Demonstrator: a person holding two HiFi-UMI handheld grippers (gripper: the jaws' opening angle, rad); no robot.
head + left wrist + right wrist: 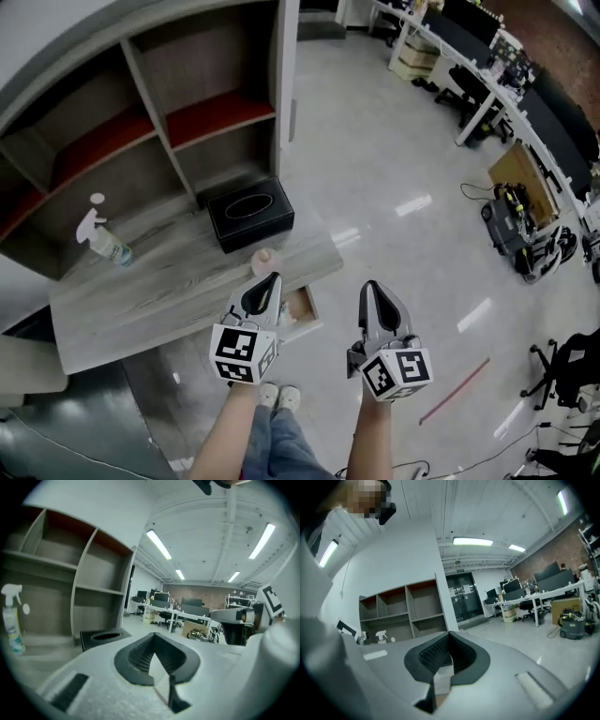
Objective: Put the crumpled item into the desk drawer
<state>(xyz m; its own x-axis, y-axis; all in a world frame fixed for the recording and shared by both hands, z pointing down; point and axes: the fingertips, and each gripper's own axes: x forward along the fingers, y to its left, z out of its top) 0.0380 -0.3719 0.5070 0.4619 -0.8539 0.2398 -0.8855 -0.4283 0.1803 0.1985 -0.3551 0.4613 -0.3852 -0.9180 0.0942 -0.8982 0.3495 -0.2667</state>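
Note:
A small pinkish crumpled item (262, 259) lies on the grey wood desk (159, 295) near its front right corner. My left gripper (272, 278) hovers just in front of it, jaws shut and empty; in the left gripper view (153, 635) the jaws meet at a point with nothing between them. Under the desk edge a light-wood drawer (302, 307) stands pulled out, partly hidden by the left gripper. To its right, over the floor, my right gripper (370, 285) is shut and empty, as the right gripper view (449, 633) also shows.
A black tissue box (250, 214) sits at the desk's back right and a spray bottle (105, 242) at its back left. An open shelf unit (141, 122) rises behind the desk. Office desks, a cart (516, 220) and a chair (562, 370) stand at right.

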